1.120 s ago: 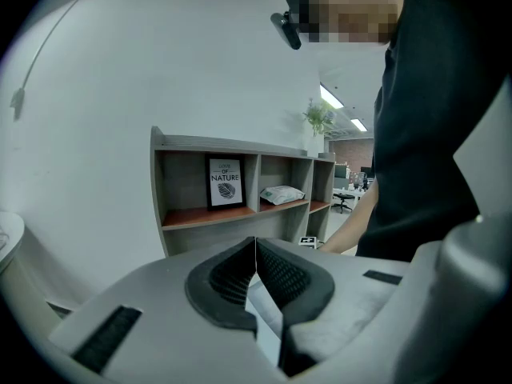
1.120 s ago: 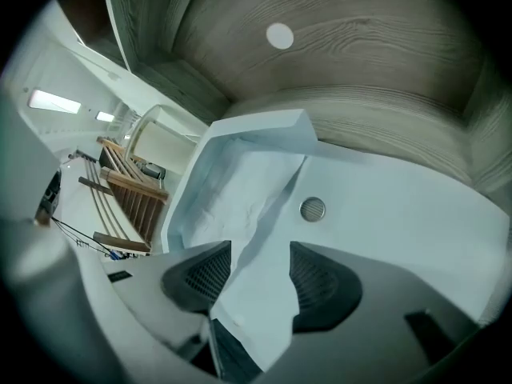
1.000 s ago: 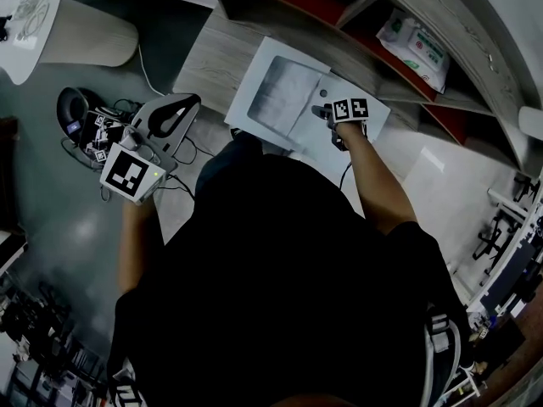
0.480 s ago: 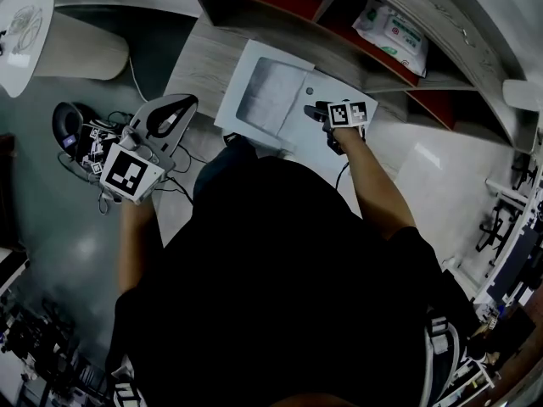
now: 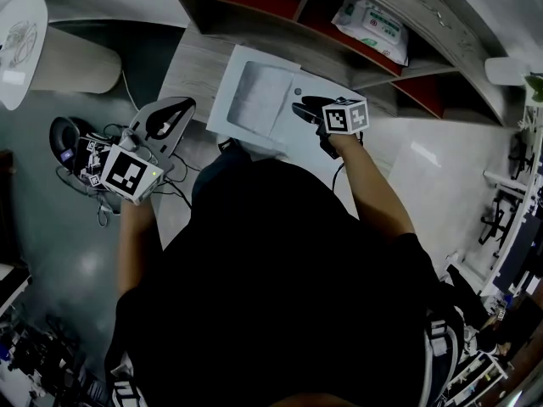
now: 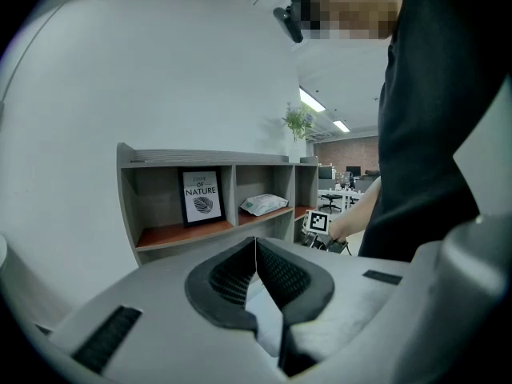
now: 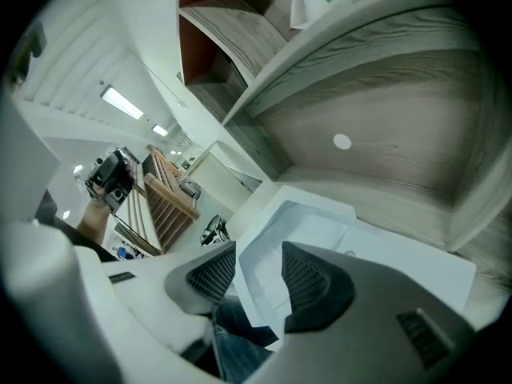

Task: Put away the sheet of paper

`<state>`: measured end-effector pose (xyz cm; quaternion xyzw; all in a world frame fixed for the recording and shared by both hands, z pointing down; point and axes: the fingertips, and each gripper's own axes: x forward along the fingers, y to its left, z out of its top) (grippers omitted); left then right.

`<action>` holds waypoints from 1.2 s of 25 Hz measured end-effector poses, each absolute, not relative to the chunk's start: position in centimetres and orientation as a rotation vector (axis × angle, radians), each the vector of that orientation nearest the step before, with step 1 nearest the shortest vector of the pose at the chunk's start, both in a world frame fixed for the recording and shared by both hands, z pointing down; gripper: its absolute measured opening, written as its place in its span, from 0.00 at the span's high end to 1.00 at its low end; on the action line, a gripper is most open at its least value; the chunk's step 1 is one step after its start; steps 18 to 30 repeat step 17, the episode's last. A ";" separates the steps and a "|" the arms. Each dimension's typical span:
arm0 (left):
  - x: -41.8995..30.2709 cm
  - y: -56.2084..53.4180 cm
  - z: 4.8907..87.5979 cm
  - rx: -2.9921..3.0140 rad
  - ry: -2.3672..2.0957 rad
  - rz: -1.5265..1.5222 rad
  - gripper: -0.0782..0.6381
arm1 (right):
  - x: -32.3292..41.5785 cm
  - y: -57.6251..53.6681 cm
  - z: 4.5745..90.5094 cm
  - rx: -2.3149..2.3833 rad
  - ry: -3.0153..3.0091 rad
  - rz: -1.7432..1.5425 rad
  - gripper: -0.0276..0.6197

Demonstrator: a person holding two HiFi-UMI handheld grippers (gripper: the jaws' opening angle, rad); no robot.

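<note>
The white sheet of paper [image 5: 254, 100] lies on the wooden desk top [image 5: 191, 66] below the shelf unit. In the right gripper view its near corner [image 7: 264, 270] is lifted off the desk. My right gripper [image 5: 299, 108] is at the paper's right edge, and that corner stands between its jaws [image 7: 260, 254]. The jaws are closing, with a gap still showing beside the paper. My left gripper [image 5: 181, 104] hangs off the desk's left side above the floor. Its fingertips [image 6: 256, 242] meet with nothing between them.
The shelf unit holds a pack of wipes [image 5: 371, 19] and a framed "NATURE" print [image 6: 202, 196]. Cables and gear [image 5: 81, 147] lie on the floor at the left, near a round white table [image 5: 21, 45]. The person's dark torso fills the lower head view.
The right gripper has turned so that its jaws point left along the paper's edge, and they stand a little narrower. The left gripper has hardly moved. The head camera has shifted.
</note>
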<state>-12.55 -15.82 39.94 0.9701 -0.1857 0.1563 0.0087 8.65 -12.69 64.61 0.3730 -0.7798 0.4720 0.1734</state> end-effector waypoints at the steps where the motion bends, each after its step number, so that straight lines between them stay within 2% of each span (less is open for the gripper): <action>1: -12.4 -15.8 39.9 3.035 -0.578 0.486 0.86 | 8.5 -12.7 63.8 1.052 -2.232 1.316 0.67; 16: -10.3 -12.8 38.9 3.072 -0.539 0.494 0.86 | 8.9 -8.6 56.4 1.046 -2.362 1.142 0.84; 30: -10.0 -12.5 38.8 3.075 -0.534 0.493 0.86 | 9.0 -8.3 56.0 1.046 -2.367 1.136 0.85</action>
